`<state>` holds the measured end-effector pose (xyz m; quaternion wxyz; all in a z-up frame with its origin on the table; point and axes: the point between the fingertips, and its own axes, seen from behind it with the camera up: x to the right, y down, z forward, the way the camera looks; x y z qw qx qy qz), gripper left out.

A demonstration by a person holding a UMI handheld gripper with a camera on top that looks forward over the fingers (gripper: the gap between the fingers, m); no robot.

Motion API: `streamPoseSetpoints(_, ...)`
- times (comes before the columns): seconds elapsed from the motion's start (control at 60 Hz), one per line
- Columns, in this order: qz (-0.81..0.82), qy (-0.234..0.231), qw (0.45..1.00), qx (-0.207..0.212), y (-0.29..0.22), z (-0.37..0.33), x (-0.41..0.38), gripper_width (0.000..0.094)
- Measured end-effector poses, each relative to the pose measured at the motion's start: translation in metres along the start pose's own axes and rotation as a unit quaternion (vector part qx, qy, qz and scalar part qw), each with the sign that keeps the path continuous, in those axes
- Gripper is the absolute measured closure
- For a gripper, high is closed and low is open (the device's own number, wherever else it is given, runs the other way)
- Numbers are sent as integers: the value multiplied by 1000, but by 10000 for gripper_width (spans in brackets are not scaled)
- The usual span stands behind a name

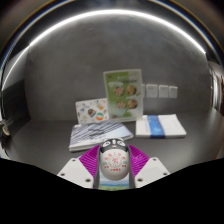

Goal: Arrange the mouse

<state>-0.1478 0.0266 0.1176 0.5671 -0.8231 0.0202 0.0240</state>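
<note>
Mouse (113,160) white/grey with dark patterned top, seated between tongs (113,170), both purple pads (92,158) pressing its sides; tongs clamped on it. Mouse held above grey worktop (40,140). Just beyond tongs: stack of papers (98,135) lying flat, blue-and-white folded item (160,125) beside it to one side, near but apart. Farther back: upright printed card (124,88) with pictures standing against wall; smaller leaflet (91,111) leaning beside it. Wall sockets (163,91) on wall behind.
</note>
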Motion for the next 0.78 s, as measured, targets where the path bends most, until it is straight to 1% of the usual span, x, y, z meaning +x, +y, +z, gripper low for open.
streamPoseSetpoints(0.083, 0, 12, 999, -34, 41, 20, -44, 533)
streamPoseSetpoints(0.183, -9, 29, 996, -81, 84, 37, -65, 533)
streamPoseSetpoints(0.233, -7, 37, 995, -87, 97, 43, -67, 533)
streamPoseSetpoints(0.333, -11, 55, 992, -116, 116, 47, -61, 525)
streamPoseSetpoints(0.383, -17, 53, 992, -112, 117, 47, -61, 521)
streamPoseSetpoints(0.483, -25, 44, 991, -122, 118, 49, -61, 428)
streamPoseSetpoints(0.533, -22, 31, 990, -137, 120, 46, -64, 378)
streamPoseSetpoints(0.55, -17, 26, 989, -144, 121, 43, -65, 306)
streamPoseSetpoints(0.6, -2, 8, 987, -160, 125, 30, -67, 148)
streamPoseSetpoints(0.633, 3, -2, 988, -156, 124, 22, -68, 42)
streamPoseSetpoints(0.65, 5, -6, 988, -153, 122, 17, -68, 85)
streamPoseSetpoints(0.683, 9, -9, 989, -149, 119, 5, -66, 111)
streamPoseSetpoints(0.783, 26, -16, 991, -133, 119, -32, -45, 97)
